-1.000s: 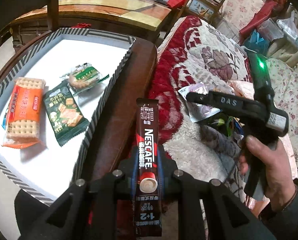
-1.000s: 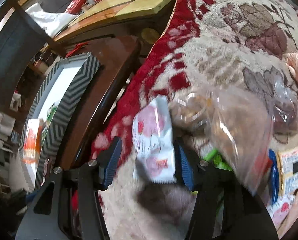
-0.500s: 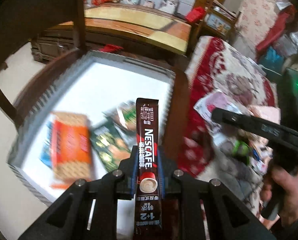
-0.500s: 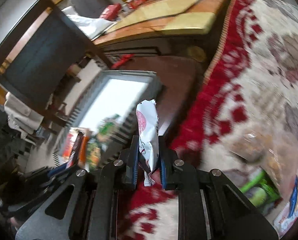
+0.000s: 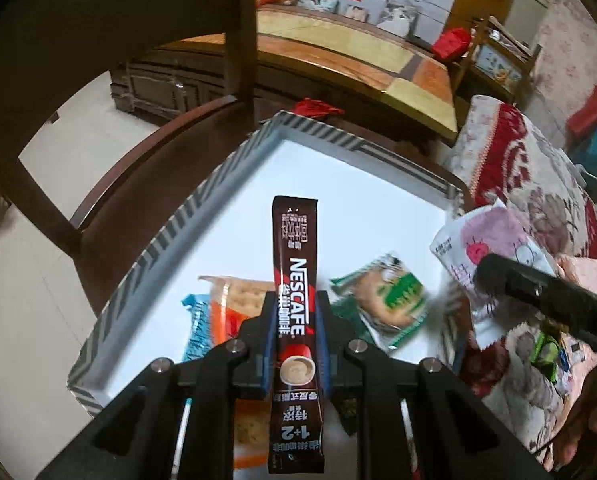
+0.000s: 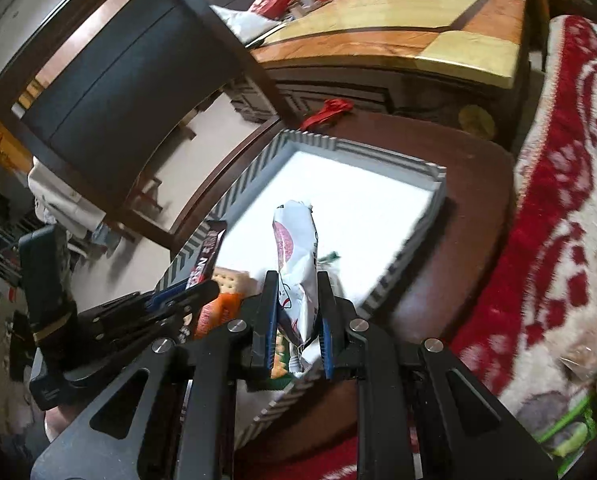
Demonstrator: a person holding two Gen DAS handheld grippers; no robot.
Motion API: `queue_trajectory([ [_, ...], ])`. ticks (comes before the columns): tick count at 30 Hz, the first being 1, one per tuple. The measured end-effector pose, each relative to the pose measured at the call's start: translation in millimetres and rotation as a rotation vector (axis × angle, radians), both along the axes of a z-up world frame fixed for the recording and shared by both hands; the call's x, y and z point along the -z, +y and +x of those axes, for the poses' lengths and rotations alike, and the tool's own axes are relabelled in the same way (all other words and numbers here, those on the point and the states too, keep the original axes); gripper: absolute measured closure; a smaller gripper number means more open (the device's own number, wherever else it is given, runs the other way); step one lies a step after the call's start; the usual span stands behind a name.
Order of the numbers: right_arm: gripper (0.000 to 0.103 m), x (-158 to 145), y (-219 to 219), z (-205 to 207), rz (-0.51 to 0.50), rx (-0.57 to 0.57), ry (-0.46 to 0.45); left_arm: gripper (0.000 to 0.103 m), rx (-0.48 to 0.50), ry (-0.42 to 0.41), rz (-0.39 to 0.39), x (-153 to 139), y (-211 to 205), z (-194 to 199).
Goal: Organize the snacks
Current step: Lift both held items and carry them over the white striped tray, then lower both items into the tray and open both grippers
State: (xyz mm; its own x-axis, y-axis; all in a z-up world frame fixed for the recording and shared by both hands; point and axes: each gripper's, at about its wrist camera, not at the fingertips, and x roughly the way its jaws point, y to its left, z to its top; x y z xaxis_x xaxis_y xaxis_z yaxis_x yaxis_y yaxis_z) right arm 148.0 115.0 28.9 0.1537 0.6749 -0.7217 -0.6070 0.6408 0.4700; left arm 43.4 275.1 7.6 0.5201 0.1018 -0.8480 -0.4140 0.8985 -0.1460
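My left gripper (image 5: 296, 312) is shut on a dark brown Nescafe coffee stick (image 5: 296, 264) and holds it upright above the white tray with a striped rim (image 5: 202, 208). On the tray floor lie an orange cracker pack (image 5: 234, 308) and a green biscuit packet (image 5: 390, 296). My right gripper (image 6: 296, 292) is shut on a white and pink snack packet (image 6: 296, 248), held over the tray's near corner (image 6: 378, 292). The same packet (image 5: 486, 240) shows at the right of the left wrist view, and the left gripper with its coffee stick (image 6: 206, 256) at the left of the right wrist view.
The tray sits on a dark round wooden table (image 6: 474, 216). A dark chair (image 6: 110, 80) stands behind it, and a wood sideboard (image 5: 350, 64) beyond. A red and cream floral blanket (image 6: 570, 200) with more snack bags (image 6: 570, 436) lies to the right.
The right gripper closed on the white and pink packet, lifted it off the blanket and carried it left over the tray. The left gripper carried the coffee stick left, from the table edge to above the tray.
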Motion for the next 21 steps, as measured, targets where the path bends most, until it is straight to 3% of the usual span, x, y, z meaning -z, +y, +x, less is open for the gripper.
queue_trajectory([
  [19,0.087,34,60,-19,-0.032,-0.133,0.082,0.084,-0.04,0.018,0.006,13,15,14],
  [21,0.085,37,62,-21,-0.041,-0.144,0.086,0.079,-0.041,0.022,0.012,13,15,15],
])
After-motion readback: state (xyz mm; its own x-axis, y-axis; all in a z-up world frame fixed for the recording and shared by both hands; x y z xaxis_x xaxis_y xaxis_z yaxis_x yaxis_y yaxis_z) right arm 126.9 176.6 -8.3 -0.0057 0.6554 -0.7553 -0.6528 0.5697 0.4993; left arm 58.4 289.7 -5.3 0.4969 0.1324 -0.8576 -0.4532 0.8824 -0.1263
